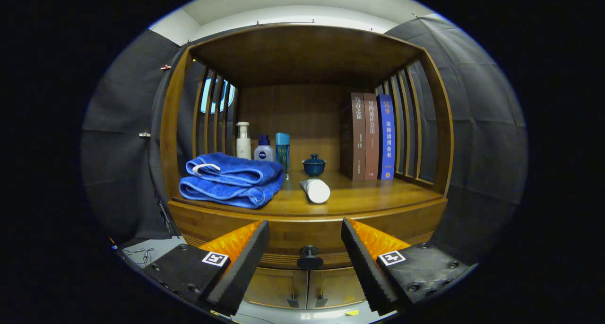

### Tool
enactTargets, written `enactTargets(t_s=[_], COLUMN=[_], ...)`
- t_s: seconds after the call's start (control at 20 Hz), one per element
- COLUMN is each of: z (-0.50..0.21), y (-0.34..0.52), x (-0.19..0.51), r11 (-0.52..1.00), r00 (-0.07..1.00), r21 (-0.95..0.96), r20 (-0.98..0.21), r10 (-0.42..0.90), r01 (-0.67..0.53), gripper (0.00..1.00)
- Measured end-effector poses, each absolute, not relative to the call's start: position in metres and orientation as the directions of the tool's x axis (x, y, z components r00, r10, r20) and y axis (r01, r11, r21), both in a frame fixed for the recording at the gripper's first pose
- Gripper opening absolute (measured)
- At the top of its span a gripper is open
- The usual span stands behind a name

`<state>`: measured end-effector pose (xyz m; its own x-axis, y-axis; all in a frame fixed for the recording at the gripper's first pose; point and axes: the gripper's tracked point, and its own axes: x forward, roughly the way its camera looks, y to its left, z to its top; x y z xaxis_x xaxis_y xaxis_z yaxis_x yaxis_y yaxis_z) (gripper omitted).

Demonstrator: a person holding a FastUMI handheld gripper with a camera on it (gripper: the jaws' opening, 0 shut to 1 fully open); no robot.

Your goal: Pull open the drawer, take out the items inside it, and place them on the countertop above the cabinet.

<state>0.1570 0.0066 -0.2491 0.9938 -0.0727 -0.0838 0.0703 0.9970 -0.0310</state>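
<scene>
A wooden cabinet stands ahead with its countertop [368,198] under a roofed shelf. The drawer front [307,239] below the countertop is closed, and its dark round knob [309,258] sits between and just beyond my fingertips. My gripper [305,241] is open, its fingers spread wide on either side of the knob with nothing held. On the countertop lie a folded blue towel [231,181] at the left and a white tube [315,190] on its side in the middle. What is inside the drawer is hidden.
At the back of the countertop stand a white pump bottle [243,141], a small white bottle with a blue cap [263,150], a slim blue bottle [282,153], a dark teal lidded cup [314,165] and three upright books [372,137]. Two cabinet doors [307,286] sit under the drawer.
</scene>
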Motion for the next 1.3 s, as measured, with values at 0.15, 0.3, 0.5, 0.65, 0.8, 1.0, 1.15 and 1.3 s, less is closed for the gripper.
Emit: enactTargets(t_s=[0.15, 0.3, 0.5, 0.65, 0.8, 1.0, 1.15, 1.3], z=[-0.216, -0.188, -0.161, -0.146, -0.141, -0.131, -0.122, -0.112], y=[0.017, 0.024, 0.021, 0.01, -0.005, -0.017, -0.019, -0.013], x=[0.147, 0.129, 0.101, 0.082, 0.062, 0.042, 0.031, 0.024], r11=[0.998, 0.999, 0.999, 0.998, 0.998, 0.996, 0.997, 0.998], r00=[0.997, 0.999, 0.999, 0.999, 0.998, 0.997, 0.997, 0.998], r21=[-0.032, -0.015, 0.018, 0.039, 0.036, 0.046, 0.023, 0.013], r20=[-0.057, -0.035, -0.032, -0.021, -0.028, -0.026, -0.029, -0.026], r10=[-0.05, -0.032, -0.036, -0.044, -0.058, -0.073, -0.076, -0.061], r01=[0.048, 0.032, 0.037, 0.045, 0.059, 0.074, 0.077, 0.062], gripper=[0.99, 0.99, 0.99, 0.99, 0.99, 1.0, 1.0, 1.0])
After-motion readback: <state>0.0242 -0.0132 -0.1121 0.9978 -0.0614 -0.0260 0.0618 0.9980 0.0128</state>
